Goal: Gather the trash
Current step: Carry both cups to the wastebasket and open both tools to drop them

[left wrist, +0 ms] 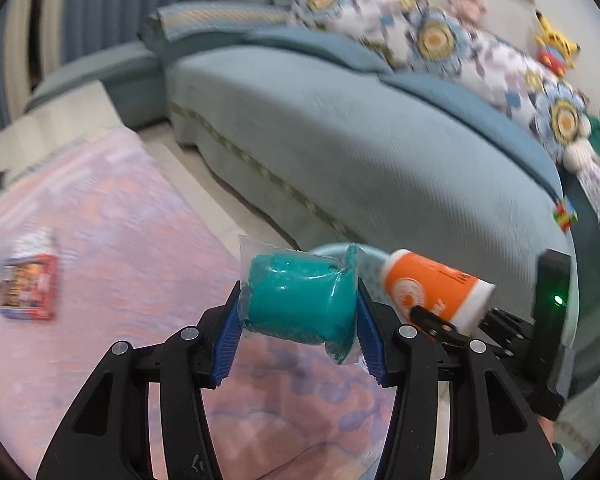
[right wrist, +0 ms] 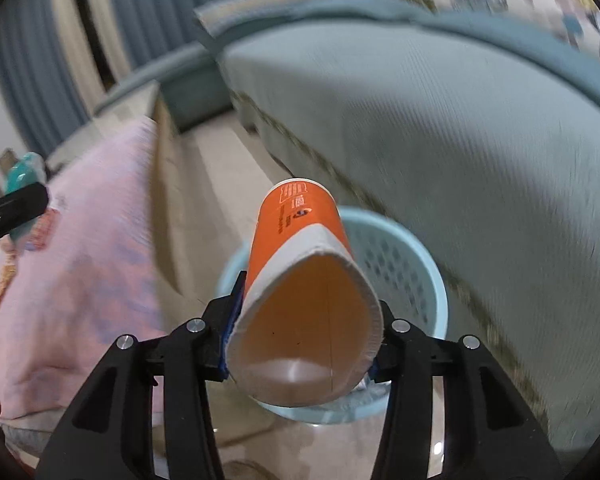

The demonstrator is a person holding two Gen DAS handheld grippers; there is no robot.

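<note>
My left gripper [left wrist: 298,316] is shut on a teal packet in clear plastic wrap [left wrist: 300,300], held above the pink tablecloth [left wrist: 112,232]. My right gripper [right wrist: 306,328] is shut on an orange and white paper cup [right wrist: 300,280], squeezed flat at its mouth, held directly above a light blue perforated trash basket [right wrist: 412,272] on the floor. The cup [left wrist: 432,288] and the right gripper also show in the left wrist view, to the right of the packet, with the basket rim [left wrist: 332,250] behind them. The teal packet also shows far left in the right wrist view [right wrist: 20,176].
A red snack wrapper [left wrist: 30,280] and other litter lie on the pink cloth at the left. A blue-grey sofa [left wrist: 360,140] with patterned cushions and plush toys [left wrist: 556,48] stands right behind the basket. A tiled floor strip runs between table and sofa.
</note>
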